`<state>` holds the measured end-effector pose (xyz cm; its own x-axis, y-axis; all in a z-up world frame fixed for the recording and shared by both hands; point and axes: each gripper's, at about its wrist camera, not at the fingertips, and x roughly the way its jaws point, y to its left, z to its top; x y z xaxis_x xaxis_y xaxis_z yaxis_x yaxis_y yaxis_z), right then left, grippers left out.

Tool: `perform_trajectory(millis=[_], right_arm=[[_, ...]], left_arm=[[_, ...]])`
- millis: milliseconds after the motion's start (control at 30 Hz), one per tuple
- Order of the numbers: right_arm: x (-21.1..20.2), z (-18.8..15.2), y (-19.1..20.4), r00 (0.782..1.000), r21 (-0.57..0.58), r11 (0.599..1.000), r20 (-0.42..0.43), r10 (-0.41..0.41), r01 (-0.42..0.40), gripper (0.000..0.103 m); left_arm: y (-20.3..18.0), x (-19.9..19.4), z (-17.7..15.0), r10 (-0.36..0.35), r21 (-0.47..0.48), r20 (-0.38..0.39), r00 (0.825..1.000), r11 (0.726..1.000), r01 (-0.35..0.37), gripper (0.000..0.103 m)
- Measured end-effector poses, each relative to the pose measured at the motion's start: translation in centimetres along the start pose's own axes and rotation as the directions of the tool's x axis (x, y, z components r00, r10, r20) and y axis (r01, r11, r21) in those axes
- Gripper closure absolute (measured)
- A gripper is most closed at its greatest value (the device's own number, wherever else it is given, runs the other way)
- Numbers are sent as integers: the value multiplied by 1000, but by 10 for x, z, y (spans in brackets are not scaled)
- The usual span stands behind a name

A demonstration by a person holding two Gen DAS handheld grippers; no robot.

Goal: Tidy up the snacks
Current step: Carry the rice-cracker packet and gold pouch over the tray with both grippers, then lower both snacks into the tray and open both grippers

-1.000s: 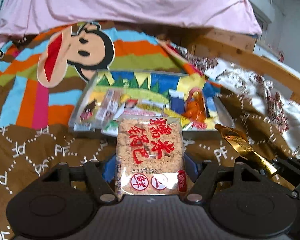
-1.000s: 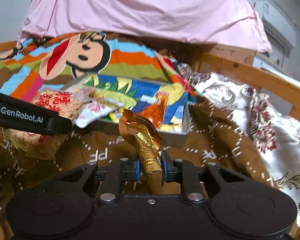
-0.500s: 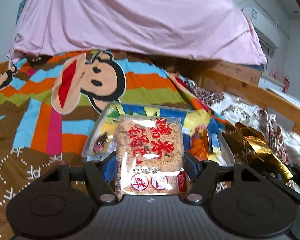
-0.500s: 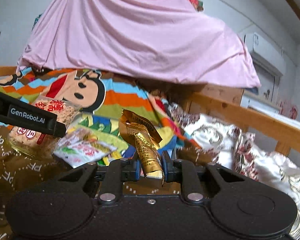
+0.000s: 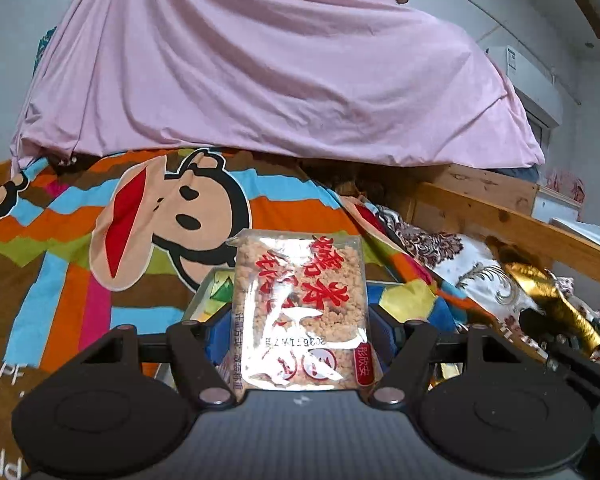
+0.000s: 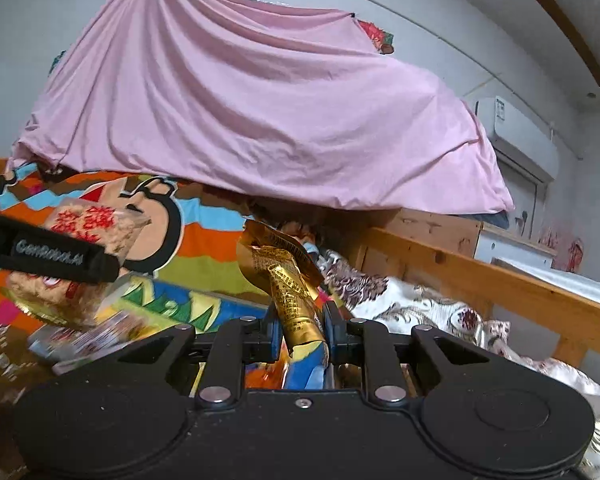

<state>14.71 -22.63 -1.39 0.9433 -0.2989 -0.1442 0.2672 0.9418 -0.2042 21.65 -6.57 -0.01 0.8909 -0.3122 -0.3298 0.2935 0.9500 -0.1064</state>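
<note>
The left gripper [image 5: 300,332] had its jaws clamped on a clear rice cake pack [image 5: 300,312] with red characters, held upright between the blue pads. The right gripper [image 6: 300,332] had its jaws nearly closed on a crumpled gold wrapper [image 6: 288,280], which stood up from the pads. In the right wrist view the rice cake pack showed at the left, above the near left corner of the tray [image 6: 172,300]. The tray lay on a striped monkey blanket [image 5: 100,240] on the bed, with a few snack packets [image 6: 84,340] at its near left edge, too blurred to tell apart. A pink sheet [image 5: 260,80] hung over the far side, and a wooden rail [image 6: 500,280] ran along the right.
</note>
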Motion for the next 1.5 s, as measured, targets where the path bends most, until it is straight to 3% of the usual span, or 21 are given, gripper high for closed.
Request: perform_trajectory(millis=[333, 500, 933, 1133, 1267, 1367, 1400, 1500], right_arm=[[55, -7, 11, 1000, 0, 1000, 18, -23, 23, 81], [78, -21, 18, 999, -2, 1000, -53, 2, -2, 81], [123, -53, 49, 966, -32, 995, -243, 83, -94, 79], [131, -52, 54, 946, -22, 994, -309, 94, -106, 67], [130, -50, 57, 941, -28, 993, -325, 98, -113, 61], [128, -48, 56, 936, -22, 992, -334, 111, -126, 48], [127, -46, 55, 934, -18, 991, -336, 119, -133, 39], [122, -38, 51, 928, -3, 988, -345, 141, -151, 31]], left_arm=[[18, 53, 0, -5, -68, 19, 1000, 998, 6, 31], [29, 79, -3, -15, -97, 2, 1000, 995, 15, 31], [35, 123, -23, -24, -80, -171, 985, 997, 10, 31], [34, 133, -27, -32, -82, -232, 972, 997, 14, 30], [40, 137, -29, -60, -139, -278, 959, 990, 21, 28], [45, 134, -26, -71, -162, -263, 962, 986, 28, 18], [45, 133, -25, -71, -162, -259, 963, 986, 29, 16], [46, 129, -21, -78, -167, -254, 964, 985, 36, 15]])
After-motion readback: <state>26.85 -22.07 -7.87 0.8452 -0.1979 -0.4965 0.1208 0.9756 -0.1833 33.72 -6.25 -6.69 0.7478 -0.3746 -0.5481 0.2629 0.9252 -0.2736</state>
